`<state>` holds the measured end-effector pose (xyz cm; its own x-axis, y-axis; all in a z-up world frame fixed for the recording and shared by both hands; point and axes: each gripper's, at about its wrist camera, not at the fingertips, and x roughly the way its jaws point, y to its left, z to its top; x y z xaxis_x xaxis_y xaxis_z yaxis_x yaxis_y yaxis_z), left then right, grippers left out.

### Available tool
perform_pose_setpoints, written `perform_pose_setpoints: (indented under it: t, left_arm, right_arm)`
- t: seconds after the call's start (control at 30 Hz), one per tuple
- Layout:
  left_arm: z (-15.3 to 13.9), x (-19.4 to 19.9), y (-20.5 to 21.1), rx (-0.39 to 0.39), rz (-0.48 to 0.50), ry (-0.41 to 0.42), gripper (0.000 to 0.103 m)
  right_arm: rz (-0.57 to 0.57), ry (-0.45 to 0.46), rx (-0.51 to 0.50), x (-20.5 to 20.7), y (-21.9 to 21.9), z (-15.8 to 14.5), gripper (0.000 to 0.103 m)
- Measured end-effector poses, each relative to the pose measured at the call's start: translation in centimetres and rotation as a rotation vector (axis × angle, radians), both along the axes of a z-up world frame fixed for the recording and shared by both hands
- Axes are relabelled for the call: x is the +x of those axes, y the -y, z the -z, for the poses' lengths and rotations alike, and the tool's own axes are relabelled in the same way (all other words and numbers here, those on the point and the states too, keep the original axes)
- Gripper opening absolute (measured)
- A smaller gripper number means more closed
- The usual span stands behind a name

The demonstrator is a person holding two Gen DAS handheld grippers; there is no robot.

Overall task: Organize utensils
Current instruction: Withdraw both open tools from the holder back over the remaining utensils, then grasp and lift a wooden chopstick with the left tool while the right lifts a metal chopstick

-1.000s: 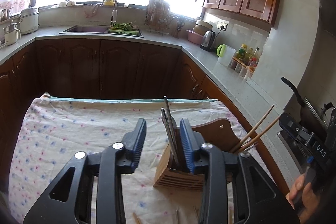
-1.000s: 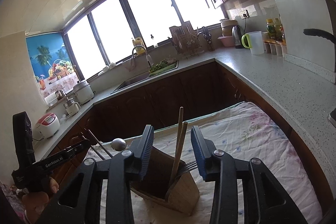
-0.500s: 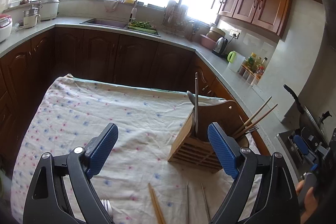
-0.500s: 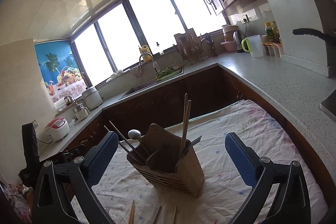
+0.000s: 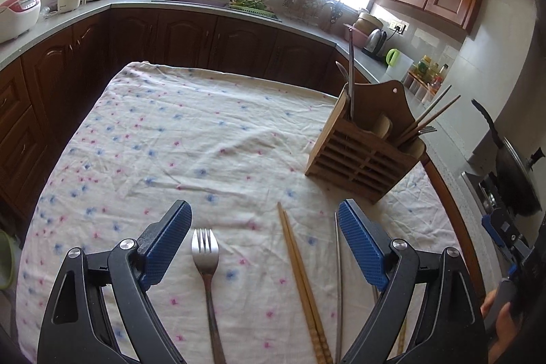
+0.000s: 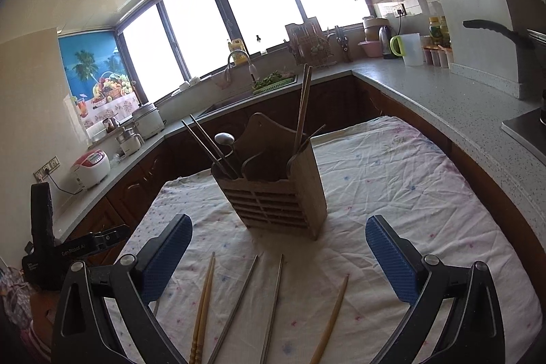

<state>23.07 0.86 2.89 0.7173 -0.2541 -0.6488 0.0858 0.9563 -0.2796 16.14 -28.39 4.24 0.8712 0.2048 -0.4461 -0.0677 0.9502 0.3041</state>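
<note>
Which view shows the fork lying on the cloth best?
The left wrist view: the fork lies in full sight between the open left gripper fingers, tines pointing away. The right wrist view does not show it clearly; only chopsticks are plain there.

left gripper (image 5: 264,237): fingers spread, empty | right gripper (image 6: 278,248): same | both backed off the holder (image 5: 365,156)

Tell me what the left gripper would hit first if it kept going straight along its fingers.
Probably the cloth-covered table: the open left gripper points downward, with a fork and wooden chopsticks lying between its fingers. Depth is unclear, so the fork might come first.
</note>
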Motion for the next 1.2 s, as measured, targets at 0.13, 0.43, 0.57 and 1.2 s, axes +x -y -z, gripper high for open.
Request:
perform_pose_setpoints:
  t: [0.13, 0.43, 0.57, 1.2]
  left_arm:
    - [1.6, -0.6, -0.1, 0.002, -0.004, -0.038, 0.09]
    - [3.6, -0.5, 1.0, 0.057, 0.017, -0.088, 0.09]
    - [4.4, 0.1, 1.9, 0.08, 0.034, -0.116, 0.09]
    - [8.6, 4.2, 5.2, 0.162, 0.103, -0.232, 0.065]
  right_arm:
    - [-0.014, -0.058, 0.014, -0.3, -0.5, 1.9, 0.102]
    - [-0.033, -0.089, 0.007, -0.5, -1.3, 2.9, 0.102]
    - [-0.038, -0.1, 0.002, -0.2, -1.5, 3.3, 0.102]
    - [-0.082, -0.256, 0.006, 4.5, -2.7, 7.3, 0.059]
